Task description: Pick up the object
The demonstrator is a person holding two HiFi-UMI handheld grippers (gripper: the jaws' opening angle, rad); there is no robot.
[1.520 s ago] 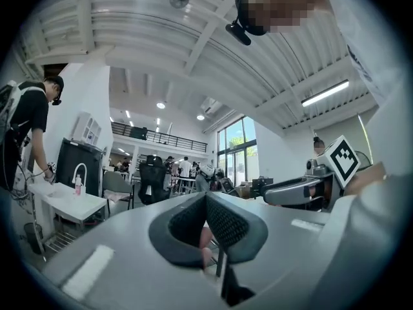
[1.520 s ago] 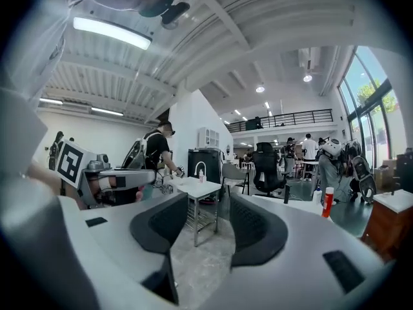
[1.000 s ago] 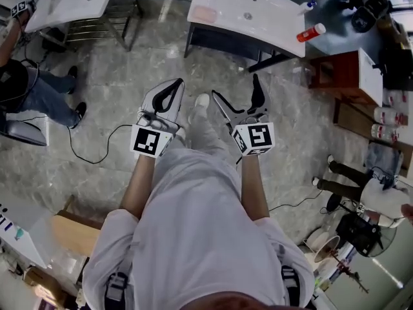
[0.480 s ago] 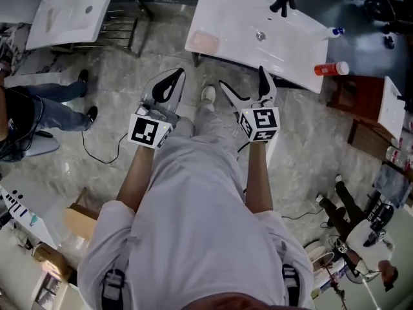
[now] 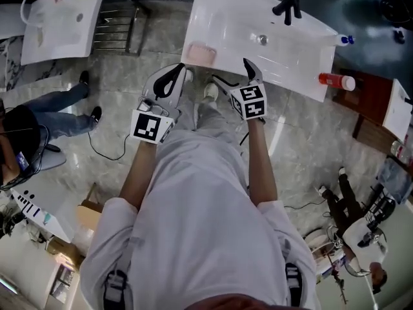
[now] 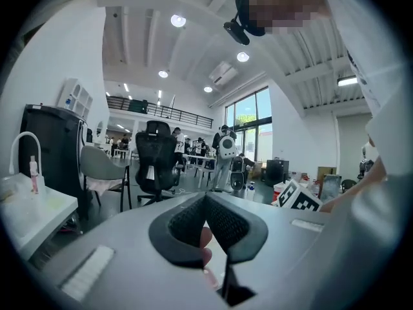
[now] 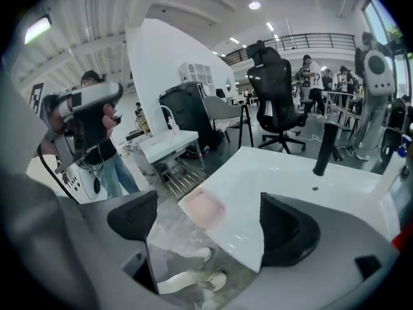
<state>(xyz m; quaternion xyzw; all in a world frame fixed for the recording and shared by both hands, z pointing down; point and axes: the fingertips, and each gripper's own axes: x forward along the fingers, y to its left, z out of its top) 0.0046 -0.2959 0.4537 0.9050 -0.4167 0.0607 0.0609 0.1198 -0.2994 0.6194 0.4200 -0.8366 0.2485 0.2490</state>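
Note:
A flat pink object (image 5: 202, 53) lies on the near left corner of a white sink table (image 5: 290, 44). In the right gripper view the pink object (image 7: 206, 210) shows ahead between the jaws and lower down on the white table (image 7: 290, 173). My right gripper (image 5: 233, 73) hovers at the table's near edge, just right of the pink object; its jaws stand wide, are closing slightly, and hold nothing. My left gripper (image 5: 179, 70) is just left of the object, level with the table's corner, fingertips together. In its own view the left gripper (image 6: 206, 199) points up into the room.
A black faucet (image 5: 287, 5) stands at the table's far side. A red bottle (image 5: 335, 81) lies off its right end. Another white table (image 5: 61, 15) and a metal rack (image 5: 119, 24) are to the left. A seated person (image 5: 26, 121) is at far left.
The person has walked forward. The white table has come closer, and both grippers now reach its near edge on either side of the pink object.

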